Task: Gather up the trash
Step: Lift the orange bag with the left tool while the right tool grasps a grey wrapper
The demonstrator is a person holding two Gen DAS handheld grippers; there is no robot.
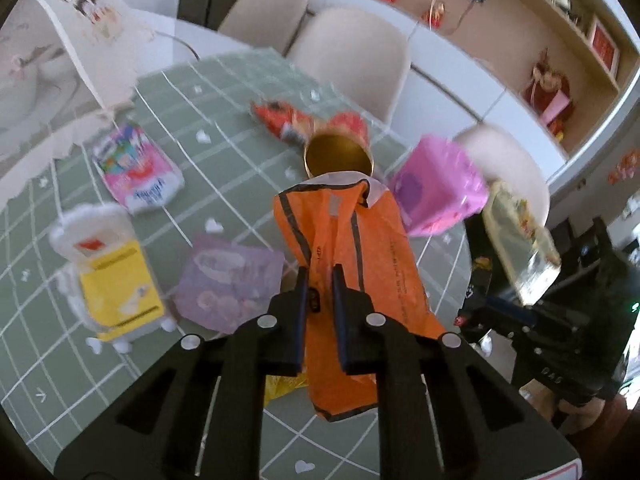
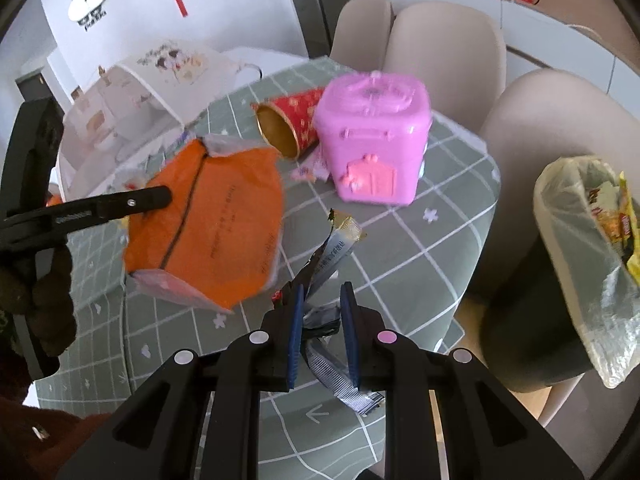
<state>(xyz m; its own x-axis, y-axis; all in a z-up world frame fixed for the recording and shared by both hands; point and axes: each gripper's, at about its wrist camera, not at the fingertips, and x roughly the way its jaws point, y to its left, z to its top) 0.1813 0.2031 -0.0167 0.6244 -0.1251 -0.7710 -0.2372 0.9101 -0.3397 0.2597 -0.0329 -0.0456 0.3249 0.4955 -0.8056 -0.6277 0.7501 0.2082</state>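
Left gripper [image 1: 320, 280] held level above the near part of the desk [image 1: 224, 148], reaching in from the left in the right wrist view, jaws pinching the orange bag [image 1: 352, 240], which hangs from them clear of the green checked cloth and spreads wide toward the far side. Right gripper [image 2: 320, 300] tilted down over the near right edge of the desk, jaws pressed onto a bundle of grey and gold wrappers [image 2: 334, 250] whose strips fan out beyond the fingertips and trail below them. Just beyond the orange bag, a red paper cup [image 2: 292, 124] on its side, gold mouth facing near, touching or almost touching a pink plastic box [image 2: 374, 140] to its right. Off the right edge of the desk, a bin lined with a clear bag [image 2: 576, 248], snack packets inside. On the left of the desk, a yellow tissue pack [image 1: 116, 284], a purple packet [image 1: 228, 280] and a pink packet [image 1: 138, 170] lying flat.
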